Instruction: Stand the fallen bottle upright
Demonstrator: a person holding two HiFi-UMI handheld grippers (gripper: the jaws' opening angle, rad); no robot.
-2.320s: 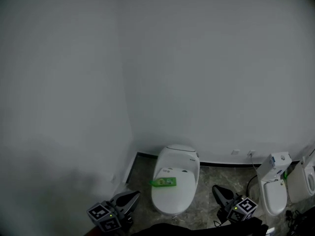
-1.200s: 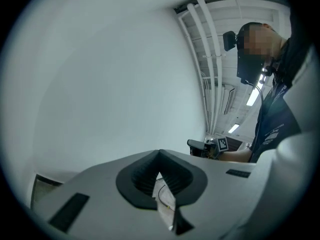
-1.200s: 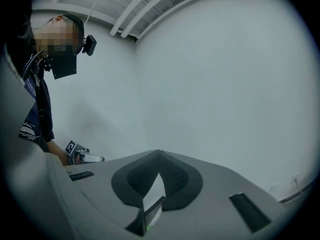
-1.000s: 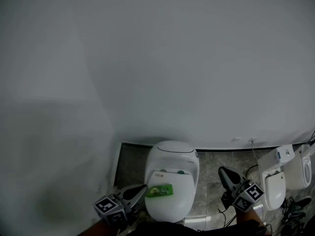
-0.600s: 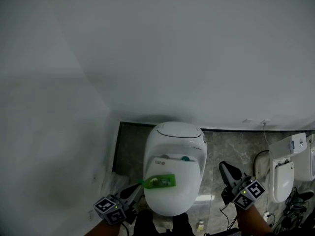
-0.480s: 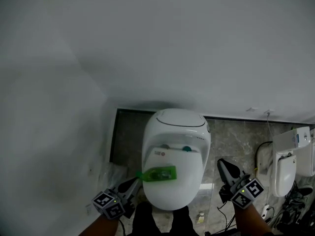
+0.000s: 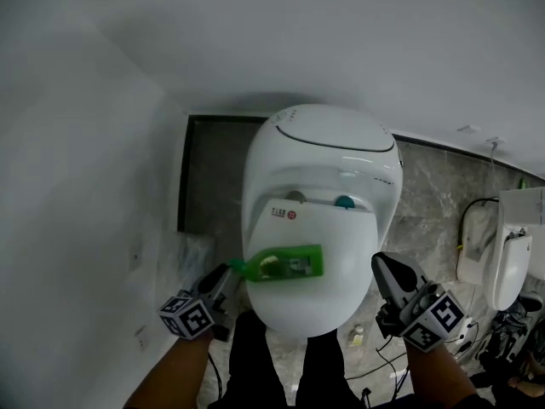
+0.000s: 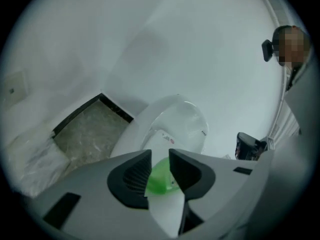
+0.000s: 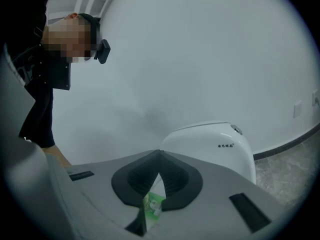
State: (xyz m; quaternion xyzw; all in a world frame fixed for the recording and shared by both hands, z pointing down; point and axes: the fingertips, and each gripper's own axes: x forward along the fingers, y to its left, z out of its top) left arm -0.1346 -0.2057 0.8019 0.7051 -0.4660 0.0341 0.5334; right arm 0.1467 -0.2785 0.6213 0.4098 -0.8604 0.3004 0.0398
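A green bottle [image 7: 285, 264] lies on its side on the closed lid [image 7: 324, 313] of a white toilet [image 7: 324, 152]. It lies crosswise on the lid's front half. Its cap reaches the lid's left edge and its base points to the right edge, stopping short of it.

The left gripper [image 7: 223, 273] sits low at the lid's left edge, its tips right at the bottle's cap end. In the left gripper view its jaws stand apart, having just been opening. The bottle [image 8: 161, 179] shows green in the gap of the left gripper [image 8: 160, 155]. The pads do not press on it, so the gripper is released; whether the cap is already inside the gap I cannot tell.

The right gripper [image 7: 385, 267] hangs just off the lid's right edge, near the bottle's base but apart from it. In the right gripper view the tips of the right gripper [image 9: 159, 154] meet, so it is clenched on nothing. A sliver of the bottle [image 9: 152, 204] shows through the slit lower down between its jaws.

The toilet stands against a pale wall [image 7: 341, 32] on a marble floor [image 7: 426, 194]. A second toilet [image 7: 502, 245] stands farther to the right.
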